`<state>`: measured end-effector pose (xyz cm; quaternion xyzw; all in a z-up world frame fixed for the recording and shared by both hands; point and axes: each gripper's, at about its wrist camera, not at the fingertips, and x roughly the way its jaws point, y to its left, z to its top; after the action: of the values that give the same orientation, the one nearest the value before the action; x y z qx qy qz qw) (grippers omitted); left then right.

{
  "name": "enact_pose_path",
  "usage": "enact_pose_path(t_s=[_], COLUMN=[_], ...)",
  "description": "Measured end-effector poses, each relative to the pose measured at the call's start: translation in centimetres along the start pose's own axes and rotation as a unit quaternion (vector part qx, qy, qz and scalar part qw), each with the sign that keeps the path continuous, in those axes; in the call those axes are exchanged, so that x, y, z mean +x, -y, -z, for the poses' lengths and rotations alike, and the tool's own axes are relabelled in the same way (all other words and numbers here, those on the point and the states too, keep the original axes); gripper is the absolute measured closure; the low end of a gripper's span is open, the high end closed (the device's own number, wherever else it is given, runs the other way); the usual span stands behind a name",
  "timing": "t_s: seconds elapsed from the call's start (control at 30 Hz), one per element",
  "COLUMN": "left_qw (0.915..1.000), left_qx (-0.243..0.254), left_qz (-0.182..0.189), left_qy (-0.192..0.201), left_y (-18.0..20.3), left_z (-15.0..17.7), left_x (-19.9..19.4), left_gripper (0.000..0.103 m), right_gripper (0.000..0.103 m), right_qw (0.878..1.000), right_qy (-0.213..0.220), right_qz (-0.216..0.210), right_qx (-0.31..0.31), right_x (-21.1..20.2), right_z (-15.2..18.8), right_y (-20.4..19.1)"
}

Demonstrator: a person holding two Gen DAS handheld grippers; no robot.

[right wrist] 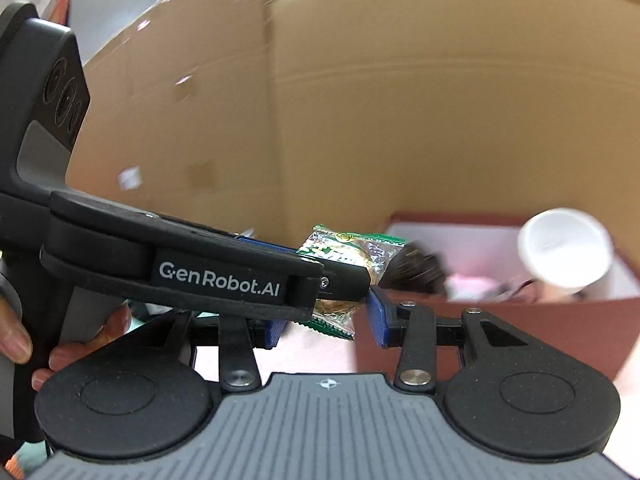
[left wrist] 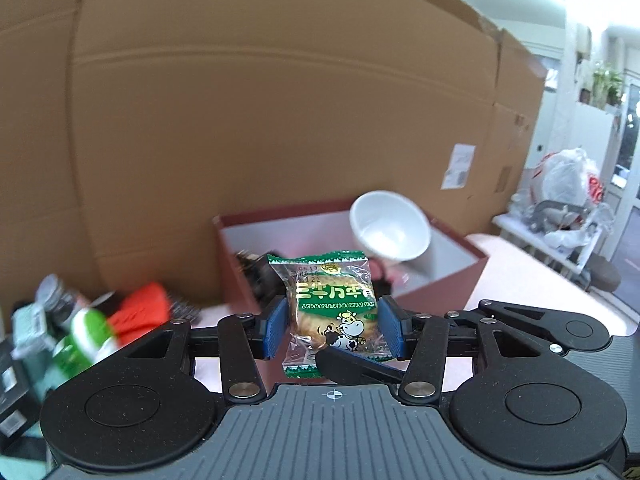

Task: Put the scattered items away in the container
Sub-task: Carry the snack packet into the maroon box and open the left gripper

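My left gripper point(left wrist: 331, 326) is shut on a green-edged clear snack packet point(left wrist: 334, 308) with a cartoon cow, held above the pink table in front of the dark red box point(left wrist: 444, 284). The box holds a tilted white cup point(left wrist: 390, 226) and dark items. In the right wrist view the left gripper point(right wrist: 344, 276) crosses in front with the packet point(right wrist: 352, 250). My right gripper point(right wrist: 328, 326) is open and empty, its blue pads point(right wrist: 376, 320) just below and behind the packet, close to the box's near wall point(right wrist: 500, 332). The white cup point(right wrist: 564, 250) shows inside.
A large cardboard wall point(left wrist: 280, 100) stands behind the box. Scattered items lie at the left: a red pack point(left wrist: 142, 312), a green-and-white pack point(left wrist: 84, 340), a can point(left wrist: 52, 292). Bags on a rack point(left wrist: 560, 200) stand at the far right.
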<state>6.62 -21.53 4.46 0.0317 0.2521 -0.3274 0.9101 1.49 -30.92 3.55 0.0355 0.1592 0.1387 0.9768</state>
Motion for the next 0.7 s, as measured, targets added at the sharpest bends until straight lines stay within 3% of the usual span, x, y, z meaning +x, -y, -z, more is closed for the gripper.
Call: enact_pose_path(t_s=[0.23, 0.7], left_qw=[0.9992, 0.9966], left_qx=[-0.007, -0.028], left_qz=[0.039, 0.015], left_qy=[-0.005, -0.075], left_y=[0.7, -2.1], left_z=[-3.3, -5.4], left_x=[6.0, 16.7], left_gripper=[0.049, 0.043], right_gripper=[0.054, 0.054], right_qw=[0.998, 0.993], right_qy=[0.003, -0.079], right_qz=[0.055, 0.058], right_qx=[-0.002, 0.060], right_x=[1.0, 9.8], right_z=[-2.3, -4.2], right_y=[4.7, 12.5])
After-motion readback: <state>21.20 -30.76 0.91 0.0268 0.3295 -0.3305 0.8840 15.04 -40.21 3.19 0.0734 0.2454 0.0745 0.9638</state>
